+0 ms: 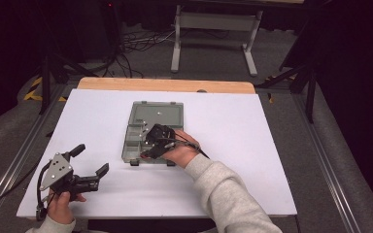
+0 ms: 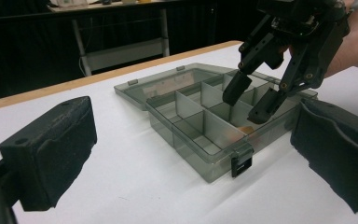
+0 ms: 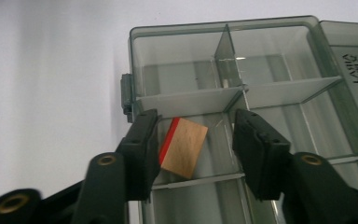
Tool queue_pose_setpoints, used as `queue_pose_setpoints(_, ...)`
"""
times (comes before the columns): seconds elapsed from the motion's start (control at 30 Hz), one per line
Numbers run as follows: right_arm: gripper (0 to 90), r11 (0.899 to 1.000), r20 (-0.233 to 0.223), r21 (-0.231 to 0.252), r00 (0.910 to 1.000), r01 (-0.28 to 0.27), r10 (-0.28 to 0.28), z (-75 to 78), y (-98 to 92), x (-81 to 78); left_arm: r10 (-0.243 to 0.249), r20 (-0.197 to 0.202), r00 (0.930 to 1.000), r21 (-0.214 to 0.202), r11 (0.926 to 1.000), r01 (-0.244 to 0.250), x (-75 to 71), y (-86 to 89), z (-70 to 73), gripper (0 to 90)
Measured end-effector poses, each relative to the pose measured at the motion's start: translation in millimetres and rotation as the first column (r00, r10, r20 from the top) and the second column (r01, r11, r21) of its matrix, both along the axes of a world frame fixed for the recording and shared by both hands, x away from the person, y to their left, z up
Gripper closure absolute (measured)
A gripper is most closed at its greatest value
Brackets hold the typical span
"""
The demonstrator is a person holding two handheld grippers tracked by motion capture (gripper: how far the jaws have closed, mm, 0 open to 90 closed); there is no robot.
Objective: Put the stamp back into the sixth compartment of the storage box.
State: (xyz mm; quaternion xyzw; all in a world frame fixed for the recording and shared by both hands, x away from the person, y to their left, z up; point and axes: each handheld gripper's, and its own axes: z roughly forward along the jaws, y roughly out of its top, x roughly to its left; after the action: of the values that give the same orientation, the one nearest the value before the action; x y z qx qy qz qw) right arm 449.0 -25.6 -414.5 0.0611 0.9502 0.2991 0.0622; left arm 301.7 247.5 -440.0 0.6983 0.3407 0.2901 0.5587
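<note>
High view overhead; both gripper views close on compartment box (image 1: 148,138).

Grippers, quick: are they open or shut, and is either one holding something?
Left gripper: open, holding nothing.
Right gripper: open over the box; the wooden block lies between its jaws, not gripped.

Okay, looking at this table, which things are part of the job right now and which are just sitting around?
In the job:
right claw, jaws apart
wooden block with a red edge
compartment box, lid open

Just about:
left claw, open, off to the side
metal stand behind the table
</note>
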Motion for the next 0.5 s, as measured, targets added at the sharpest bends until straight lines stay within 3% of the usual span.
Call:
queue_pose_setpoints(0.17,18.4,0.998,0.075,0.04,0.9959,0.047,-0.05,5.7,0.2,-4.3,0.001,0.0,1.0,0.001,1.0,-0.001,-0.1,0.0,0.1,1.0)
queue_pose_setpoints(0.23,12.0,0.997,0.077,0.051,0.9947,0.065,-0.069,7.9,-0.7,-4.9,0.001,-0.002,1.0,-0.002,1.0,-0.001,-0.2,-0.1,0.0,1.0)
queue_pose_setpoints(0.5,3.2,0.992,0.091,0.109,0.9931,0.064,-0.074,19.7,-7.2,-9.2,0.003,0.0,1.0,0.0,1.0,-0.003,0.1,0.3,0.0,1.0)
